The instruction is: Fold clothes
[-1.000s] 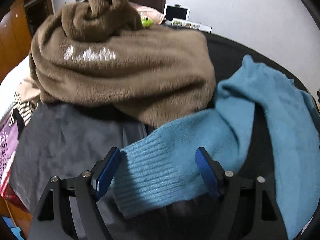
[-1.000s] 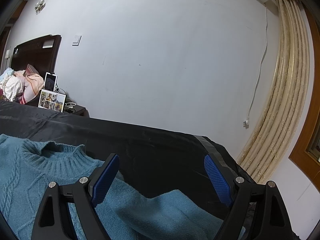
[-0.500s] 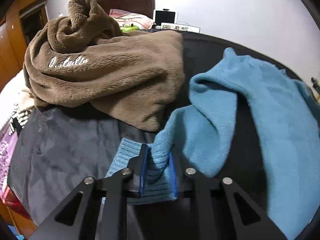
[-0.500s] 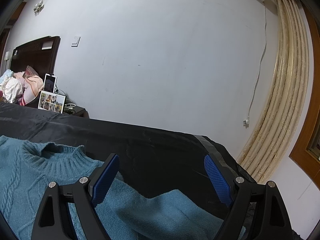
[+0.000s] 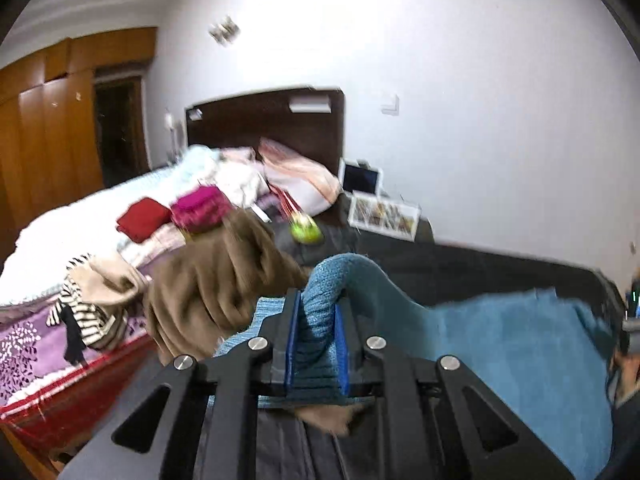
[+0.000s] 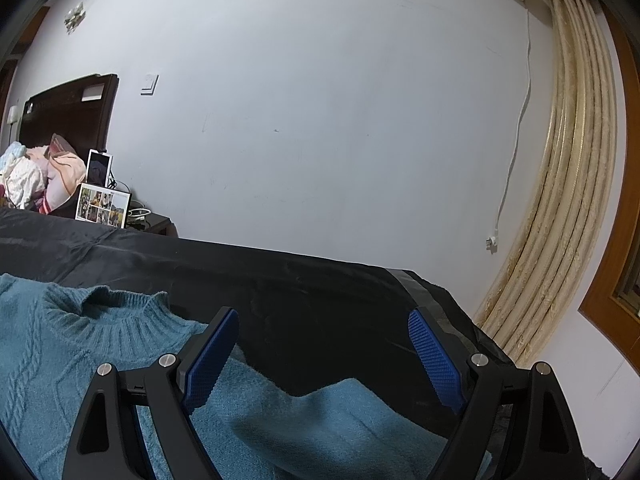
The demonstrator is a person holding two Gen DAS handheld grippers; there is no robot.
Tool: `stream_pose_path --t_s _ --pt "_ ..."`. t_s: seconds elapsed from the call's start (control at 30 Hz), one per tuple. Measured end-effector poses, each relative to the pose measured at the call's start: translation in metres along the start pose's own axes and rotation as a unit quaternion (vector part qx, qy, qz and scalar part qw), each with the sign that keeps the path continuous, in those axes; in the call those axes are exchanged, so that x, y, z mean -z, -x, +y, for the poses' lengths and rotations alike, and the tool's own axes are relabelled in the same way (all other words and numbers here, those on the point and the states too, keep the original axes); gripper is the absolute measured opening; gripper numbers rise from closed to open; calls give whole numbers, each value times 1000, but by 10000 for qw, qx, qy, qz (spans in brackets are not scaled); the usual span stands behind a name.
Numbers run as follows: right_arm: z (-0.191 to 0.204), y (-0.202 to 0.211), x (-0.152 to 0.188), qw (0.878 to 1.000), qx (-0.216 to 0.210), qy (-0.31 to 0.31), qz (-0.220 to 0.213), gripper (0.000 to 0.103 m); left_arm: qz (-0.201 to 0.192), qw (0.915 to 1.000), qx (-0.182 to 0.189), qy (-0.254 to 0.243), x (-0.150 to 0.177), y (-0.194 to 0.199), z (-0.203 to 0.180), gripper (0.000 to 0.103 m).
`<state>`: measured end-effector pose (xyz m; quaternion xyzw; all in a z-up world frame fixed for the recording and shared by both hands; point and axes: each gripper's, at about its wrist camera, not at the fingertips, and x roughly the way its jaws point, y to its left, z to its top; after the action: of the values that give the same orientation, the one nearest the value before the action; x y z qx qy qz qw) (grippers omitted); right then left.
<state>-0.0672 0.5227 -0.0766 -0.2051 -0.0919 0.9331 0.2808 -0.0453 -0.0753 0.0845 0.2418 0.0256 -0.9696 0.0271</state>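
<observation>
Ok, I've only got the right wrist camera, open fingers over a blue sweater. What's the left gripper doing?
Observer: The left gripper is shut on the blue sweater, pinching its ribbed cuff.
Operator: Is that sleeve lying flat?
Observer: No, it arches up from the fingers before it drops to the black cover.
Operator: Anything close on that side?
Observer: A brown fleece garment is heaped just left of the cuff.
</observation>
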Motion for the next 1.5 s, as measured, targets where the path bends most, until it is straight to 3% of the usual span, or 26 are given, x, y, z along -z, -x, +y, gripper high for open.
stream_pose_path --t_s 0.2,0.33,0.53,0.7,0.77,0.83,1.03,1.17,1.3,1.4,1.5 --pt "0 0 0 10000 -3 0 4 88 -38 9995 -296 -64 -20 -13 7 18" --pt "1 1 0 10000 -13 15 11 88 254 9983 -523 29 -14 -45 17 18" --pt "1 0 0 10000 -32 23 46 88 876 9905 -1016 295 20 -99 42 20" --pt "0 1 0 10000 -49 -32 69 88 1281 9826 -1163 680 44 -110 63 39" --pt "-1 -1 0 9999 -51 -54 84 88 1271 9819 -1145 815 47 -104 68 62" --pt "-2 -1 0 9999 -59 -74 100 88 1152 9822 -1205 870 48 -93 68 76" --pt "-2 -1 1 9999 -68 -51 115 88 713 9860 -1188 932 39 -58 52 78" --pt "0 0 1 9999 -71 -14 125 88 420 9914 -957 792 28 -44 21 80" --pt "1 -1 1 9999 -83 20 145 88 491 9968 -375 503 26 -46 -27 81" --pt "3 0 1 9998 -91 44 150 88 787 9966 194 148 35 -61 -78 82" --pt "4 0 1 9998 -102 68 152 88 1205 9890 837 -158 52 -84 -138 82"
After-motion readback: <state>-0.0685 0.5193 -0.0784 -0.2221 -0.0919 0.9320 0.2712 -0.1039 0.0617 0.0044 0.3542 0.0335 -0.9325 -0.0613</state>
